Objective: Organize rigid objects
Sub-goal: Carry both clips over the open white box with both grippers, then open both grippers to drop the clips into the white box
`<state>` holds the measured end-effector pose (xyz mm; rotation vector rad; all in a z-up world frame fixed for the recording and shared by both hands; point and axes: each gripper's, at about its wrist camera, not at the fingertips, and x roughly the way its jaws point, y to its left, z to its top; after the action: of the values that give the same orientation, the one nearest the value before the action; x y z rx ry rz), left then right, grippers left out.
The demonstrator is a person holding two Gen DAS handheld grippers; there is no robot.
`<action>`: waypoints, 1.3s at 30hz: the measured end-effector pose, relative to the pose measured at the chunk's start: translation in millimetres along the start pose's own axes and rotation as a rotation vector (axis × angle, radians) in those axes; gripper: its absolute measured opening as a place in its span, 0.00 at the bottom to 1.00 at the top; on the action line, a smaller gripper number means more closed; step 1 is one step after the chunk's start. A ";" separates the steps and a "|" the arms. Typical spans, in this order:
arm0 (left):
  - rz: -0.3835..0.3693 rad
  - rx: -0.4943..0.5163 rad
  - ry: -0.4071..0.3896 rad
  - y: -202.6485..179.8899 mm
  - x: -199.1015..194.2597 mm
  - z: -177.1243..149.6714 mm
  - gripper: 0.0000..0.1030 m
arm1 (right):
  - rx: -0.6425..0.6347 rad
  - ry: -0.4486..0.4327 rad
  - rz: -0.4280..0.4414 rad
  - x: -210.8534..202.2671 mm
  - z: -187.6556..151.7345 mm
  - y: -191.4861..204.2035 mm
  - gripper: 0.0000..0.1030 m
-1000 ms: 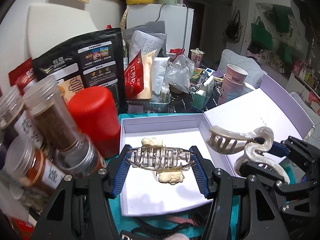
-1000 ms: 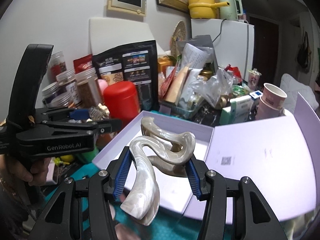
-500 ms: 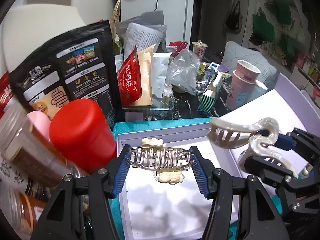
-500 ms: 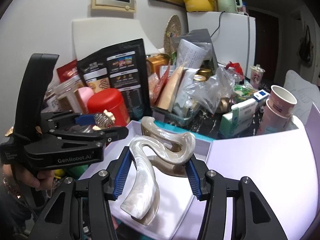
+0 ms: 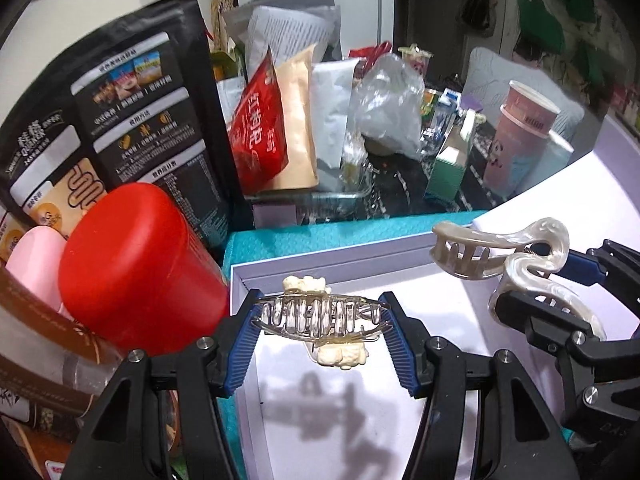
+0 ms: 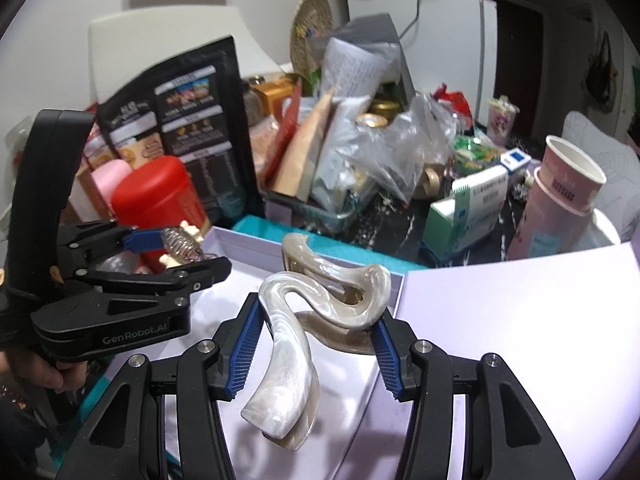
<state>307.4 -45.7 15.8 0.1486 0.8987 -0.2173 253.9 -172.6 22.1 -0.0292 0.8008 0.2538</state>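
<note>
Left gripper: clamped on clear hair claw, blue pads pressing both ends, held above white box.
Right gripper: clamped on pearl hair claw, long curved handle hanging down toward box floor.
Position: both claws in the air over open box, side by side, near but apart.
Step in hand: lowering both claws into box, as judged from pose.
Good practice: keep claws level; bring down slowly until touching floor; release only then, not from height.
Spacing: place clear claw toward left wall, pearl claw toward right, no overlap of teeth.
Risk: red canister stands just beside left box wall; keep left fingers inside rim.
Box floor: seems bare under claws, though shadows hide part.
</note>
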 end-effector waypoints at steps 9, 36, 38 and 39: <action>-0.008 0.009 0.034 -4.6 20.0 0.4 0.56 | 0.011 0.060 -0.026 24.9 -5.9 -6.6 0.50; 0.045 -0.032 0.092 -1.3 17.9 -1.1 0.61 | 0.012 0.050 -0.066 1.4 -6.5 -4.1 0.62; 0.042 -0.027 0.080 -3.1 10.5 -0.6 0.61 | 0.010 0.043 -0.067 -4.3 -6.0 -2.9 0.62; 0.042 -0.026 0.075 -3.2 8.7 -0.1 0.61 | 0.010 0.040 -0.068 -7.1 -5.9 -2.4 0.62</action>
<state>311.7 -49.9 8.7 0.1521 0.9720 -0.1616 245.6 -177.1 22.9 -0.0521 0.8395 0.1849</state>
